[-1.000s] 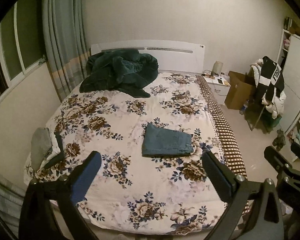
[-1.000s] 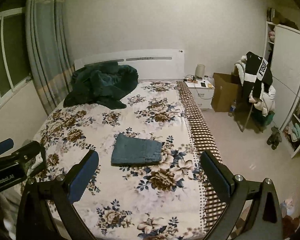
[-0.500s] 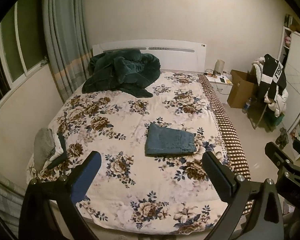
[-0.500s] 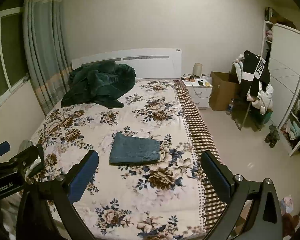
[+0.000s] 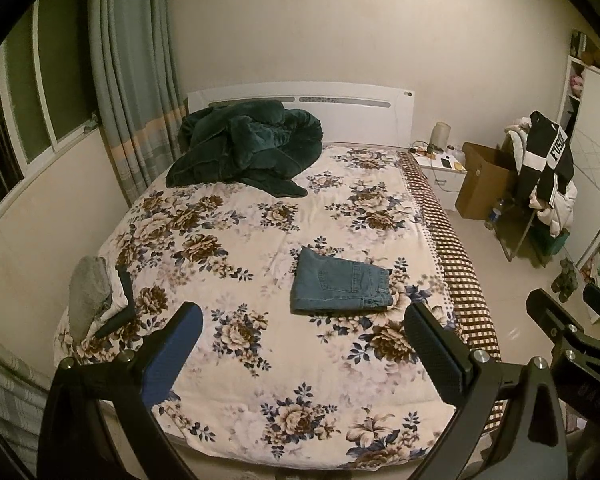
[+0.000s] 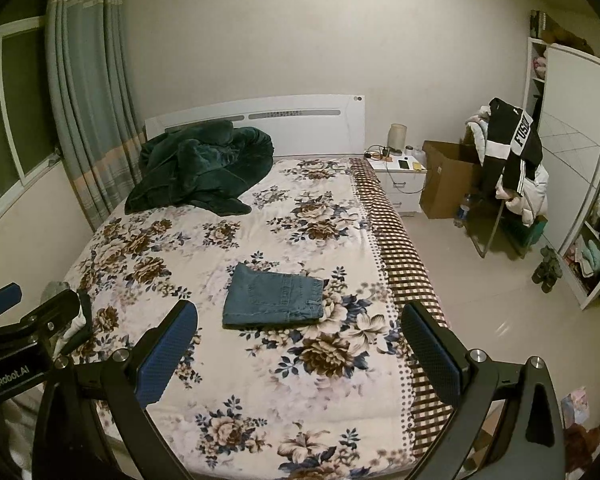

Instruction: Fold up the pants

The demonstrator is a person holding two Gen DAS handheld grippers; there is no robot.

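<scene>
Left wrist view: your left gripper (image 5: 302,344) hangs above the foot of the bed (image 5: 260,360), jaws spread wide with nothing between them.
Right wrist view: your right gripper (image 6: 300,344) is likewise spread wide and holds nothing; it sits just beside the left one.
Pants: the jeans (image 5: 342,286) lie folded into a flat denim rectangle, a back pocket facing up, near the middle of the bed and well apart from both grippers.
Cardboard box: a brown box (image 6: 446,178) stands open on the floor beside the nightstand (image 6: 400,180); you cannot tell what is inside it.
Wardrobe shelves: the open shelves (image 6: 588,256) at your right hold folded cloth, too small to name.
Nightstand top: a small lamp (image 6: 397,138), cables and a phone-like item sit on it.
Bed surface: a floral quilt covers it, with a brown checked strip along its right edge.
Head of bed: a dark green blanket (image 5: 244,148) is heaped against the white headboard (image 5: 340,104).
Left bed edge: a grey garment (image 5: 90,292) lies bunched with other cloth.
Room: curtains (image 6: 88,100) hang by the window at your left; a chair (image 6: 512,184) piled with jackets stands on the pale tiled floor.
</scene>
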